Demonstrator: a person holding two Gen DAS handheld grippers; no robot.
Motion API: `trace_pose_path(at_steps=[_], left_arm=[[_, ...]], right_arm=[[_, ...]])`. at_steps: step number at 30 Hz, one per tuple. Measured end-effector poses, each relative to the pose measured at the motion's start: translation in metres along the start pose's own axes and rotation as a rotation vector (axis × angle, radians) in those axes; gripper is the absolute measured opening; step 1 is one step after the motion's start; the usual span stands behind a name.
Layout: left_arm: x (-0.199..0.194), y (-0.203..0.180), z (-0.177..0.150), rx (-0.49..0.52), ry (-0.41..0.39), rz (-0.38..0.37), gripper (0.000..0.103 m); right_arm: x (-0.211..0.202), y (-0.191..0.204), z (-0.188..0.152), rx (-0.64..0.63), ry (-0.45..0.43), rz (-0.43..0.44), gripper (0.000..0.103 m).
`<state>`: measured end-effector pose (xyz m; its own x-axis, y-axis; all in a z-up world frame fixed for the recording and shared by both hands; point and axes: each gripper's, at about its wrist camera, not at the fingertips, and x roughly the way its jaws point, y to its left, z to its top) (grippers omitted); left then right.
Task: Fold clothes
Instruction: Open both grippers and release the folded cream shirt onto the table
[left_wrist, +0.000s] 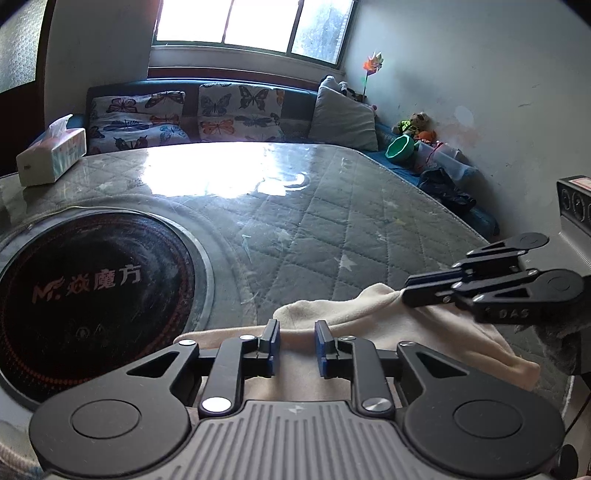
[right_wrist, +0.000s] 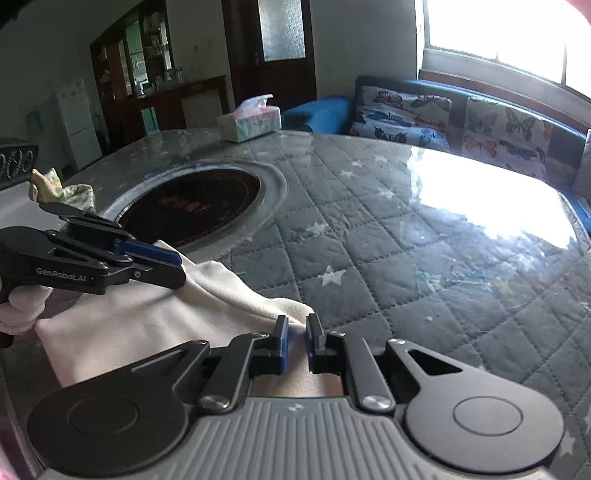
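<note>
Two handheld grippers meet over a cream cloth (left_wrist: 369, 332) lying at the near edge of a quilted, glass-topped table (left_wrist: 332, 221). The left gripper (left_wrist: 295, 341), level and pointing toward the window, has its jaws parted with the cloth's folded edge between them, not pinched. The right gripper (right_wrist: 295, 338), angled in from the right, also has its jaws apart, a narrow gap over the cloth's far corner. Seen side-on from the left wrist, the right gripper's tips rest on the cloth. Only the right wrist view shows a hand (right_wrist: 22, 310) gripping the left tool's handle, a crumpled patterned cloth (right_wrist: 62, 190) beyond it, and a cabinet (right_wrist: 147, 74). Both views show the cooktop (left_wrist: 92, 295) and tissue box (left_wrist: 51, 153); only the left shows toys (left_wrist: 413, 127) by the wall.
</note>
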<state>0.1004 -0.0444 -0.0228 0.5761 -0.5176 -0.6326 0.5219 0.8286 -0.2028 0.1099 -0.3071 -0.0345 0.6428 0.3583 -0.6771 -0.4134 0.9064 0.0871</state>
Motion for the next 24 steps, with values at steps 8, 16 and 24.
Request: trace_pose_path(at_steps=[8,16,24], left_arm=[[-0.002,-0.004,0.001,-0.01,-0.003,0.015,0.036],[-0.017,-0.014,-0.002,-0.013,-0.017,0.044,0.049],[-0.034,-0.025,-0.017,-0.01,-0.026,0.065,0.054]], right_arm=[[-0.007,0.004,0.003,0.001,-0.024,-0.018,0.024],[-0.022,0.026,-0.007,-0.054,-0.034,-0.008,0.041],[-0.032,0.053,-0.021,-0.12,-0.023,0.02,0.055]])
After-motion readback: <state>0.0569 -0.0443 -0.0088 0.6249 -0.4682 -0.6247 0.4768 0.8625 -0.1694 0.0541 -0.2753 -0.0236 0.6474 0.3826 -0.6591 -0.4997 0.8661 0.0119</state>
